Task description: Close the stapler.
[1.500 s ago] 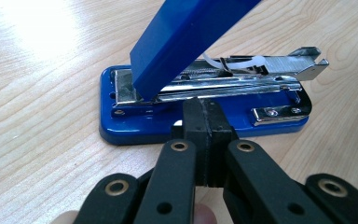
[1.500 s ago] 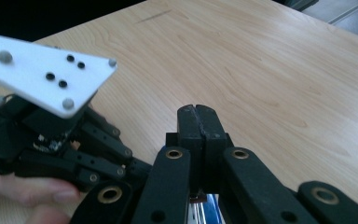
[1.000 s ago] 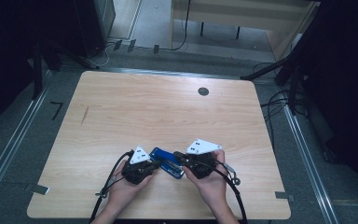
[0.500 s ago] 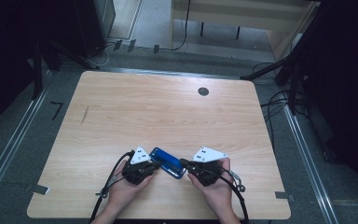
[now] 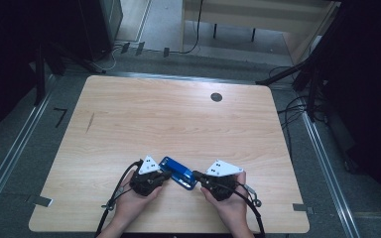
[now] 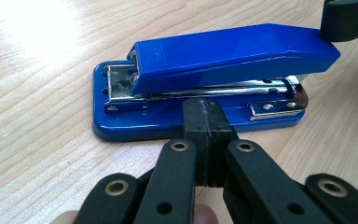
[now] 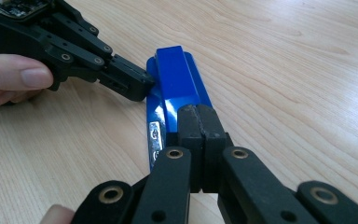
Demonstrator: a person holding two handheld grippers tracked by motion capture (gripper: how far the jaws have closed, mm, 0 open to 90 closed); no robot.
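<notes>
A blue stapler lies flat on the wooden table near its front edge, between both hands. My left gripper is shut and empty; its tips press against the long side of the stapler, at the base. My right gripper is also shut with nothing in it. Its tips rest on the top arm at the near end of the stapler. In the right gripper view the left gripper touches the stapler's side.
A dark round cable hole sits at the table's far side. Cables trail from both grippers off the front edge. Metal rails and dark equipment flank the table on the floor.
My right gripper has come down and back toward the front edge, off the top of the stapler to its right end, uncovering more of it. The left gripper and the stapler have stayed put.
</notes>
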